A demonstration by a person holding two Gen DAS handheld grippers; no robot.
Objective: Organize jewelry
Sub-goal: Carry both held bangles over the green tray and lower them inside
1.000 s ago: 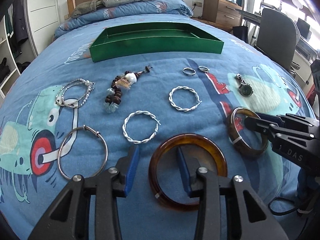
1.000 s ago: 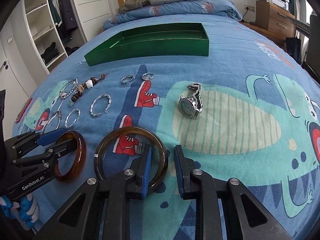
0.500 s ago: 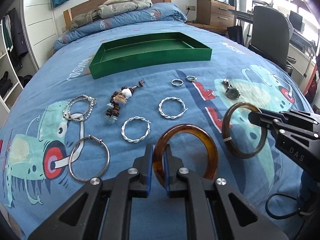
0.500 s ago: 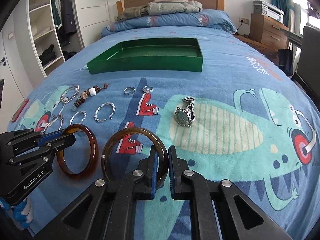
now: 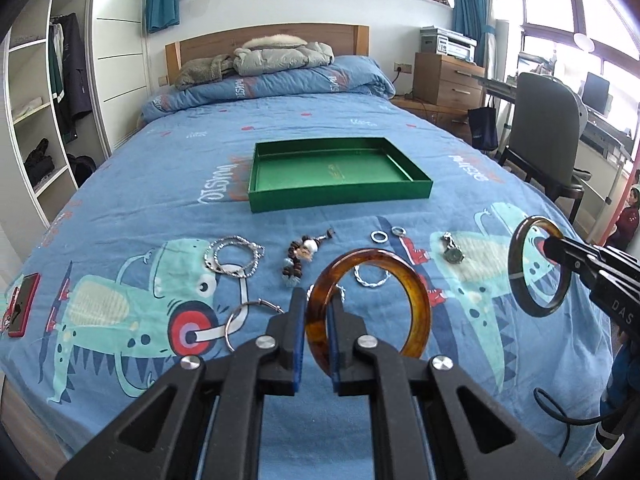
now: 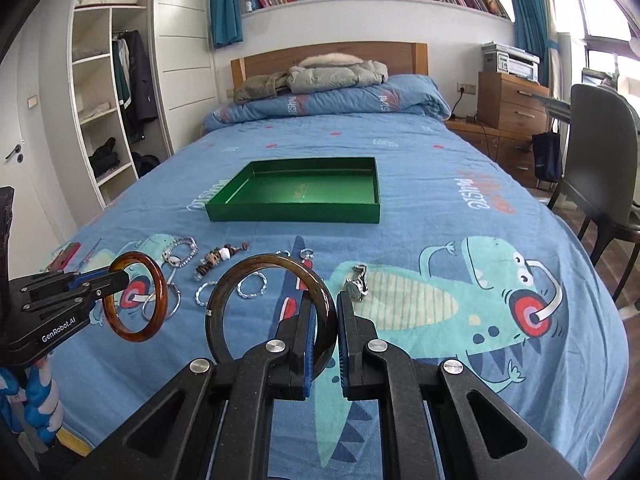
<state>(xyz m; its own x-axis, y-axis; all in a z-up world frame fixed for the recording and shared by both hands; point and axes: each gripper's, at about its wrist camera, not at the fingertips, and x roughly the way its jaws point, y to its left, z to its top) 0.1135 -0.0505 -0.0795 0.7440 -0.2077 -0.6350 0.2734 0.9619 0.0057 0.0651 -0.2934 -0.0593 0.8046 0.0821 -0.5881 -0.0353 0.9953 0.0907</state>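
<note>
Left gripper (image 5: 316,332): jaws narrow, blue pads clamped across the band of a glossy amber-brown tortoiseshell bangle (image 5: 370,304), held upright and clear of the blue dinosaur-print quilt (image 5: 160,208). The jaws have just been closing, with this bangle between them.

Right gripper (image 6: 322,332): jaws narrow, clamped on a darker, thinner brown translucent bangle (image 6: 268,308), also upright and off the quilt.

**Hazards**
- Both bangles are rigid, smooth and rounded. Each is pinched at one point on its rim, so the ring is likely to pivot or slip between the pads if the hand swings or tilts sharply.
- The two rings hang near each other. Converging paths toward the tray could knock them together and loosen a grip.
- A release above the tray wall rather than inside it would probably let a ring roll off across the soft quilt.

**Materials, left to right on the quilt**
- Looped silver bead chain (image 5: 234,258): flexible, fine-textured.
- Plain thin metal hoop (image 5: 248,322): rigid, partly behind the left jaw.
- Dark beaded charm string (image 5: 304,254): irregular and lumpy.
- Twisted silver rope bangle (image 5: 372,276): seen through the amber ring.
- Two small silver rings (image 5: 388,234).
- Metal-strap wristwatch (image 5: 452,250).

**Destination**
- Shallow rectangular green tray (image 5: 340,196): smooth, stiff walls, holding nothing visible. It lies well beyond the jewellery row.
</note>
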